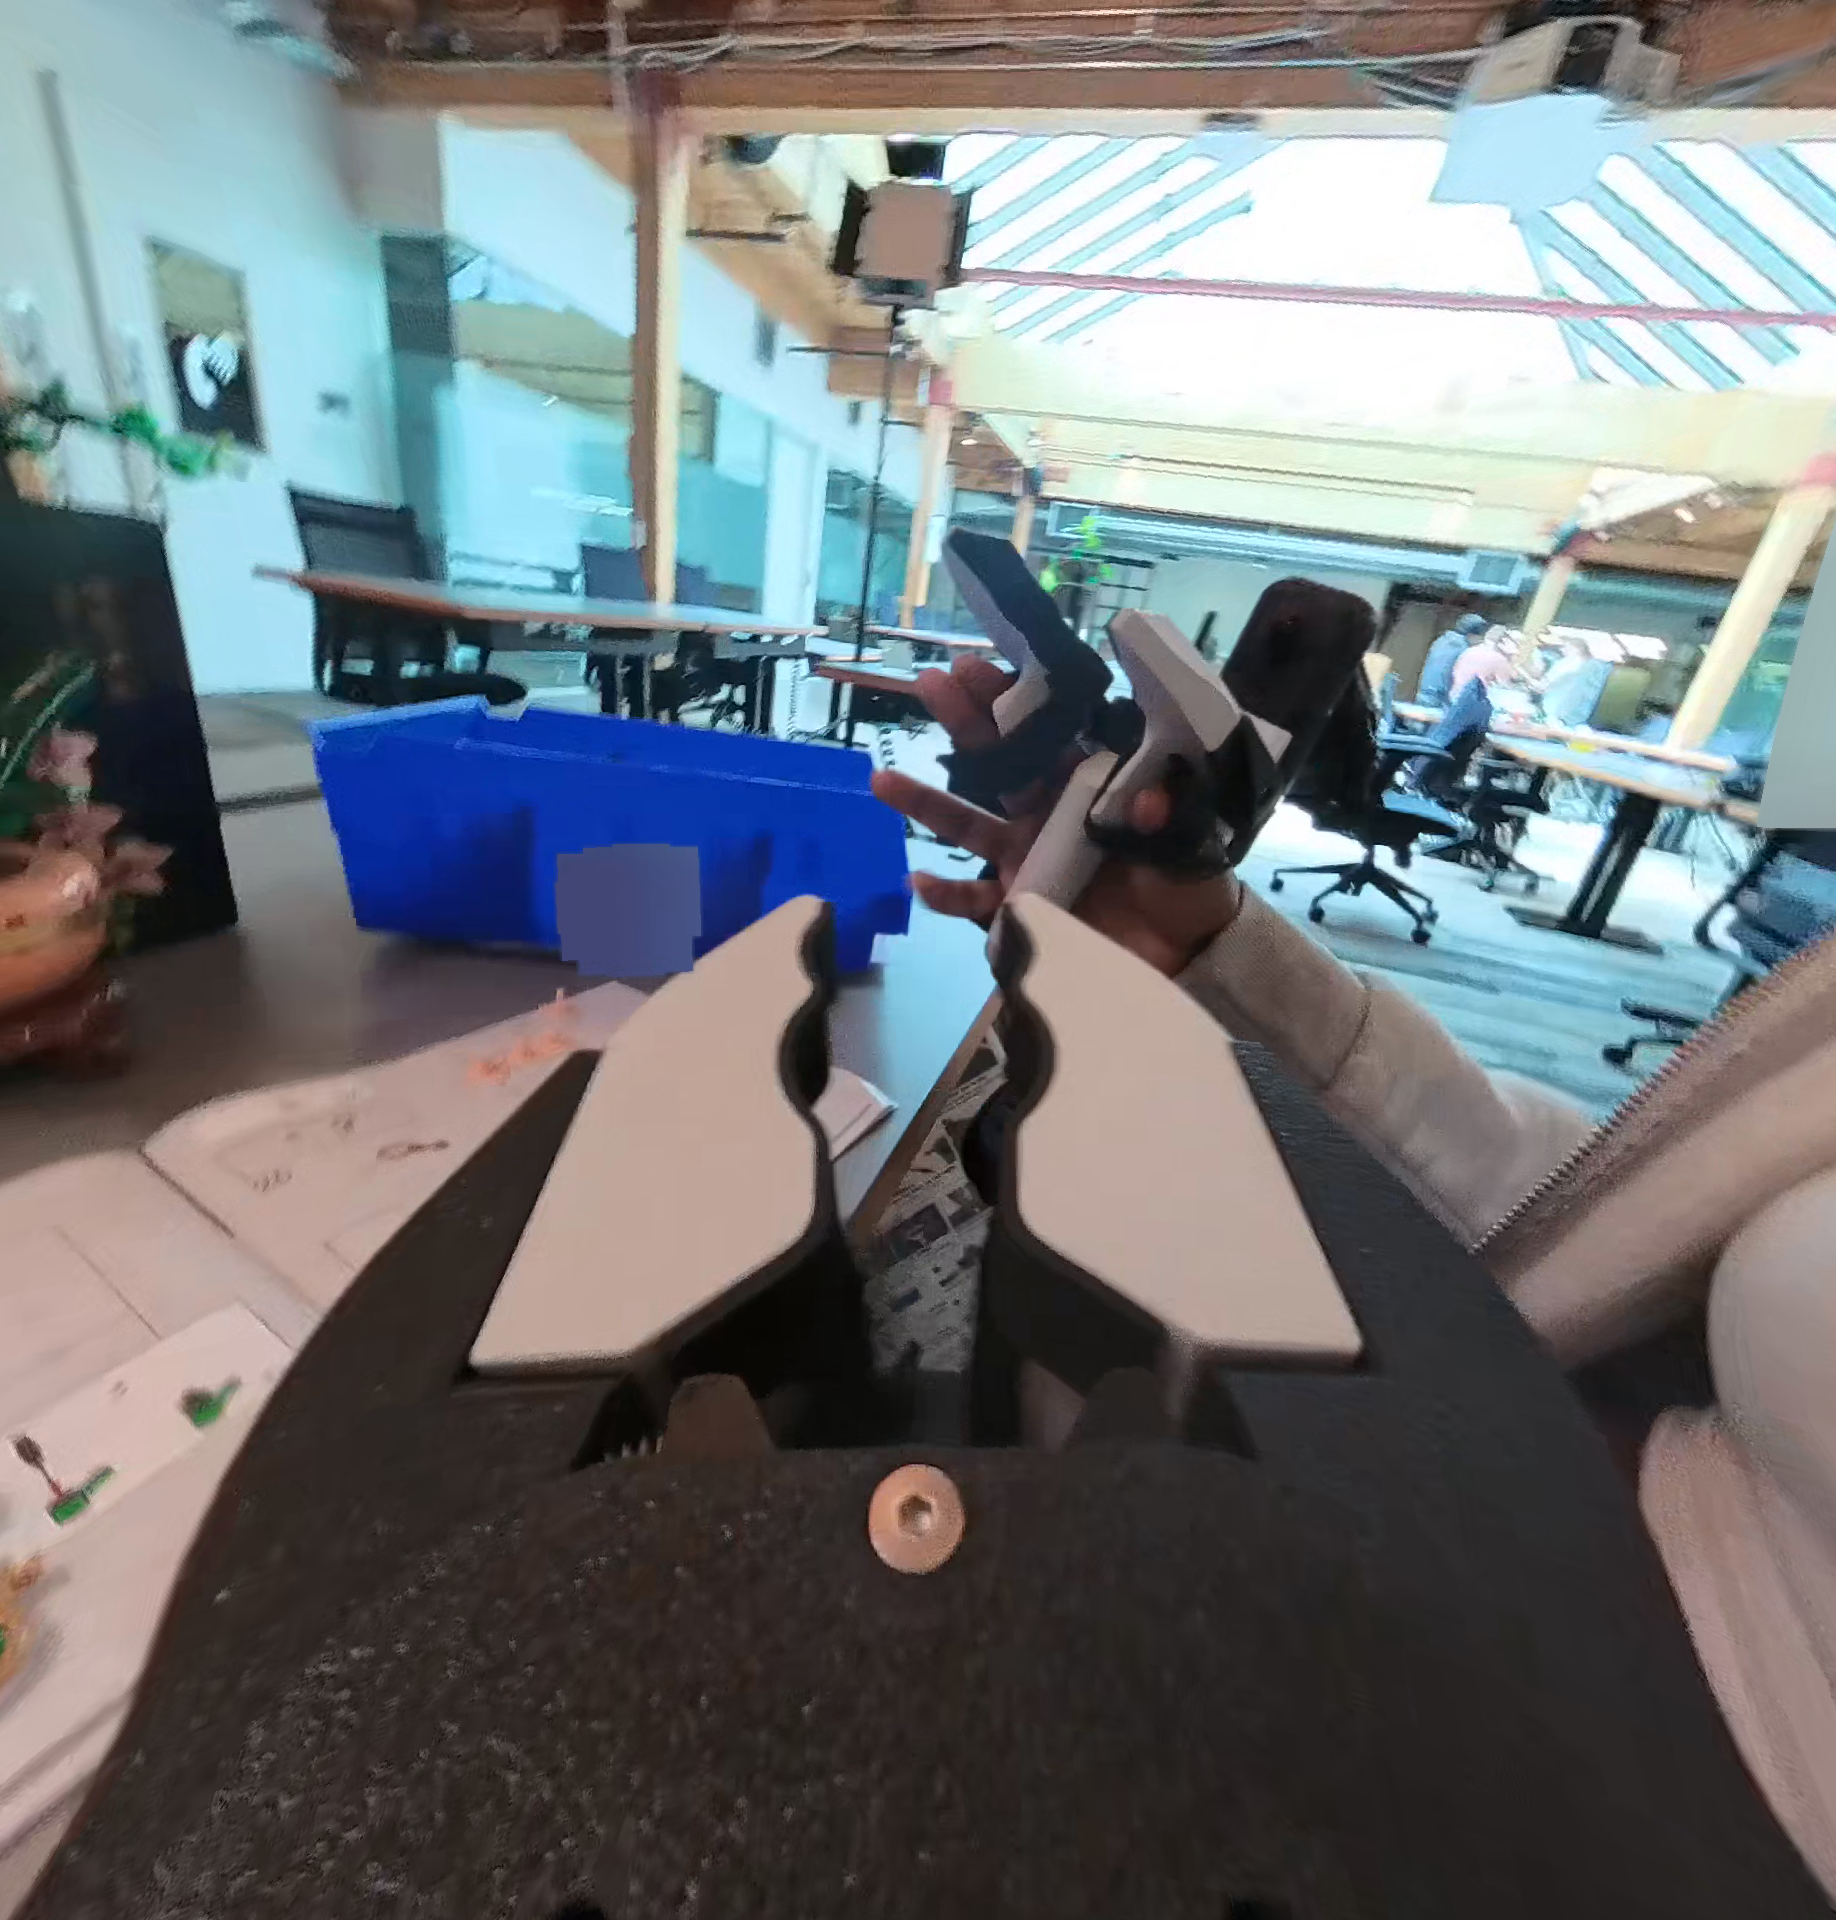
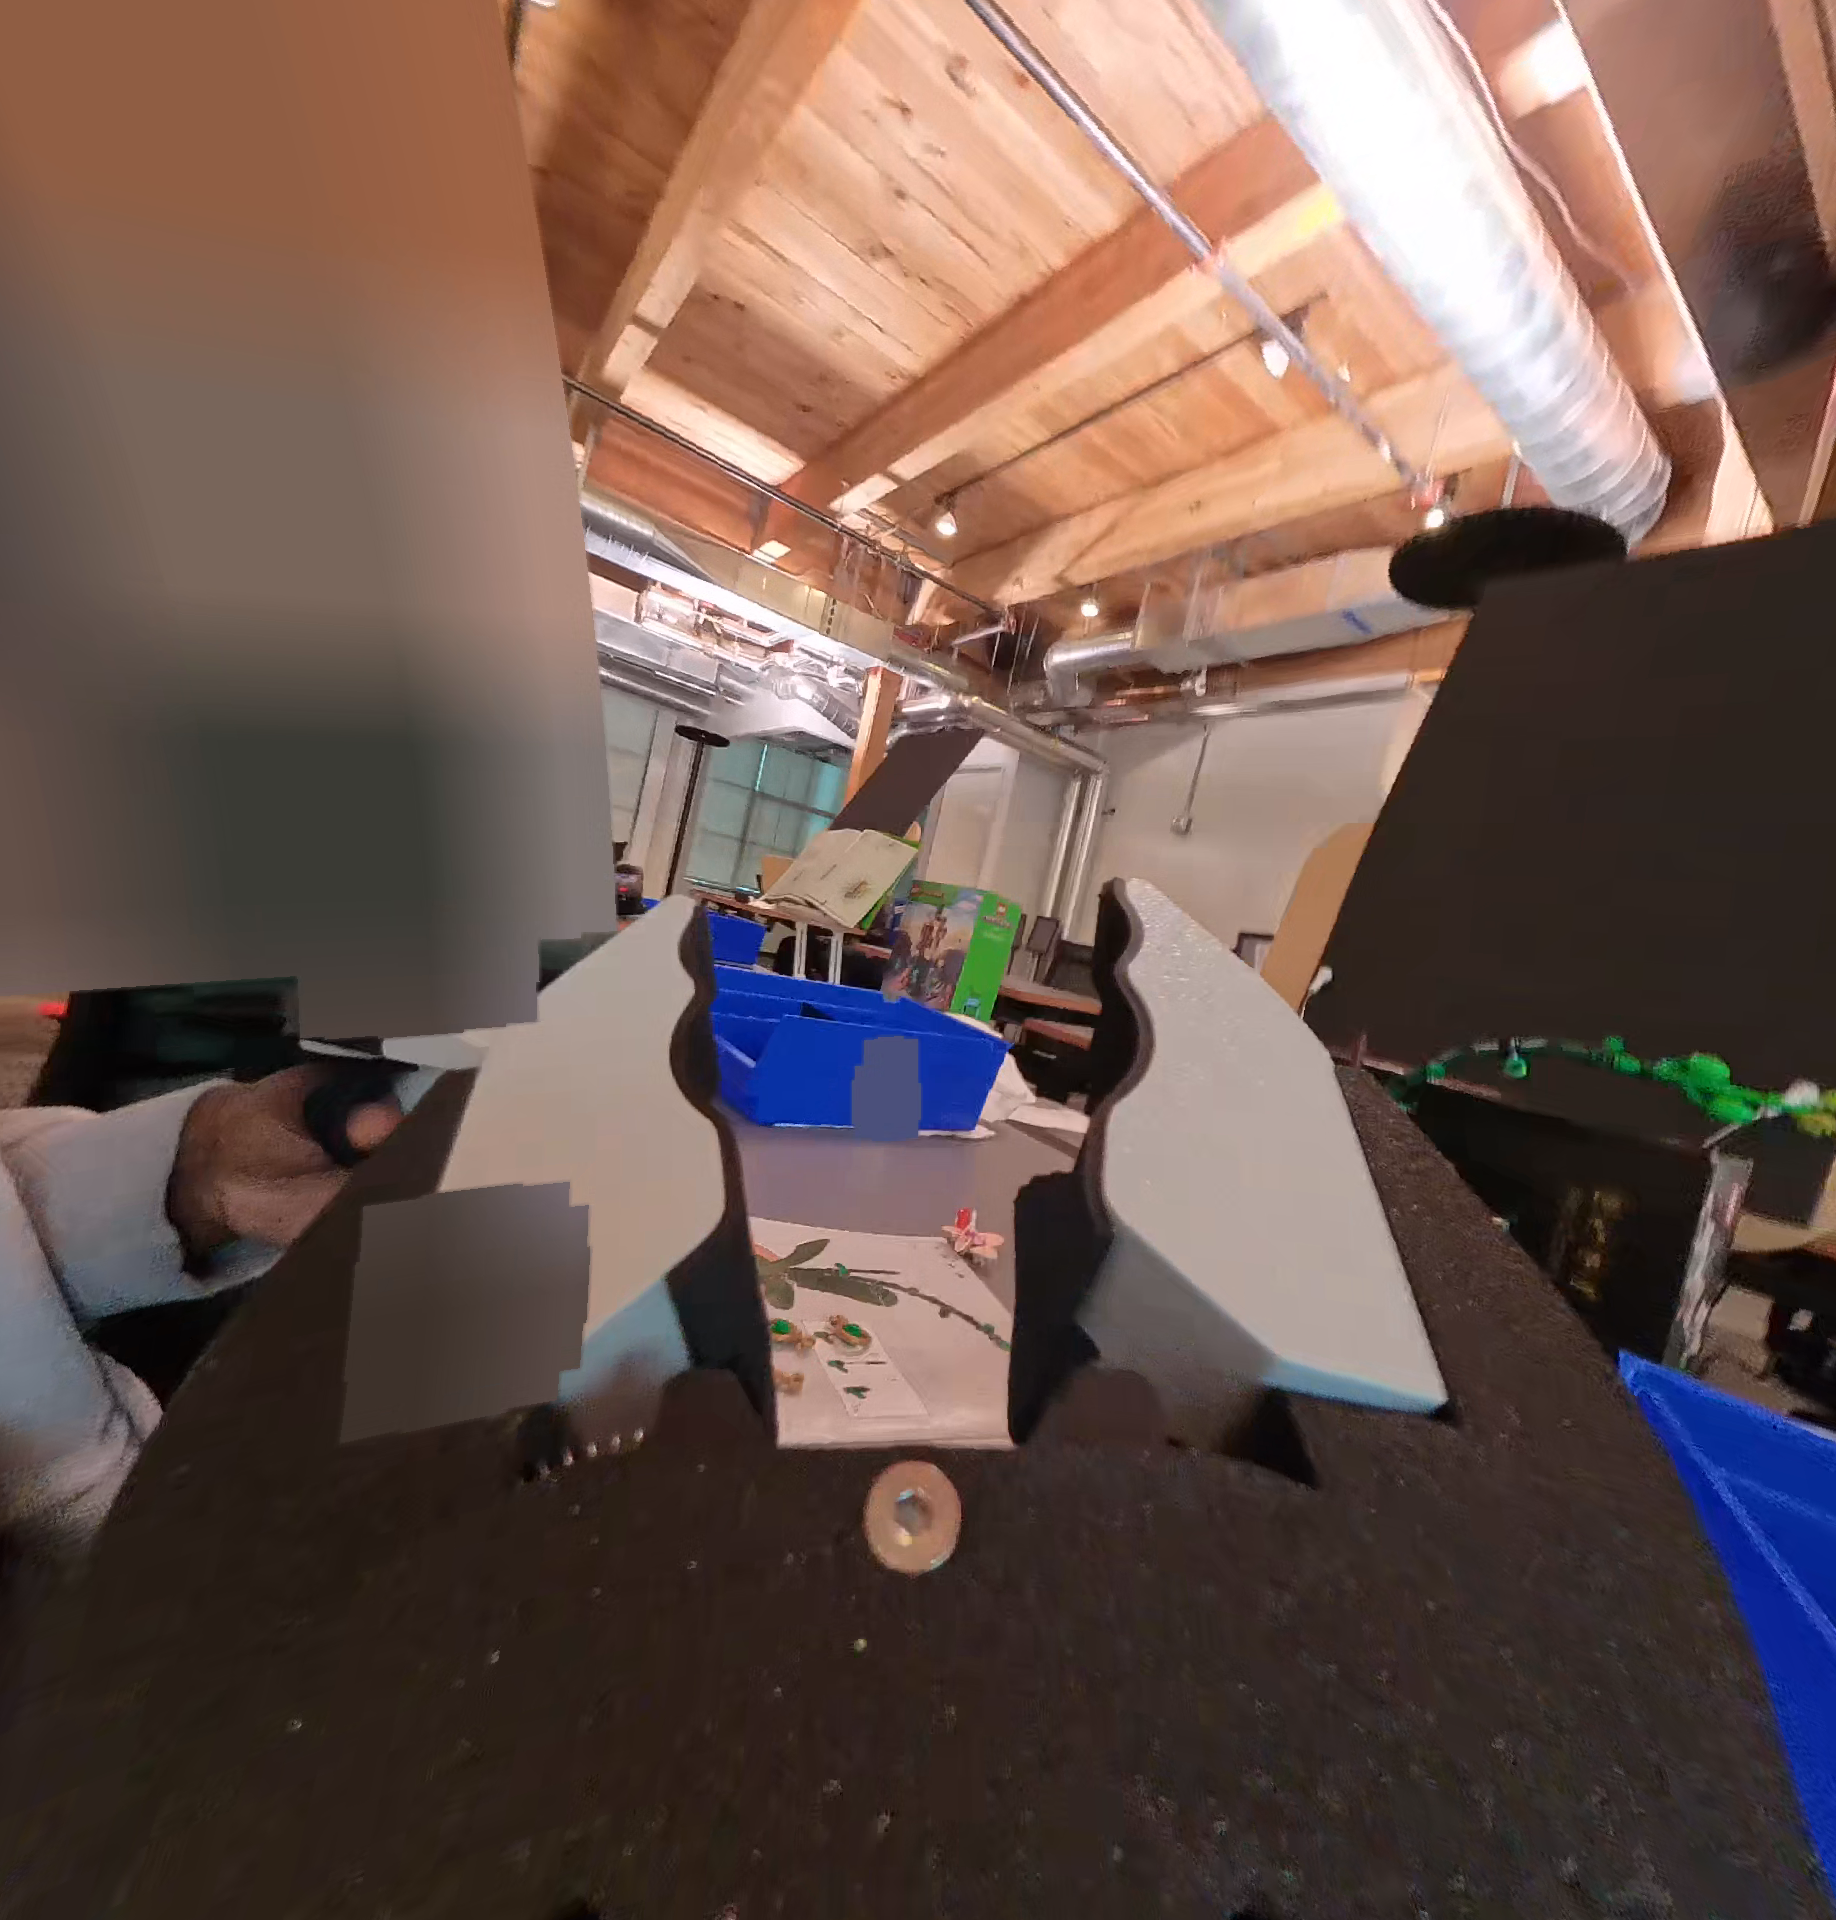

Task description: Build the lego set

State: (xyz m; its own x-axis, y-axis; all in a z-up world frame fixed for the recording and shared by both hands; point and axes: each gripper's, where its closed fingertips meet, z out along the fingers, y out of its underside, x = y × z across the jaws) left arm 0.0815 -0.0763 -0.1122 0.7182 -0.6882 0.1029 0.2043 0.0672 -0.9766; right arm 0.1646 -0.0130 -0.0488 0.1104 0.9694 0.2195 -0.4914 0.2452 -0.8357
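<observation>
Both grippers are hovering empty above the table: the left gripper [image 1: 909,935] is showing a narrow gap, the right gripper [image 2: 898,925] a wide one. Below them, the instruction booklet [image 2: 872,1340] is lying flat, with a small pink lego flower [image 2: 971,1238] resting just beyond its far edge, near the blue bin [image 2: 841,1060]. Judging by appearance, this flower is handling as light, rigid and fragile; gripping its base, not the petals, is advisable.
</observation>
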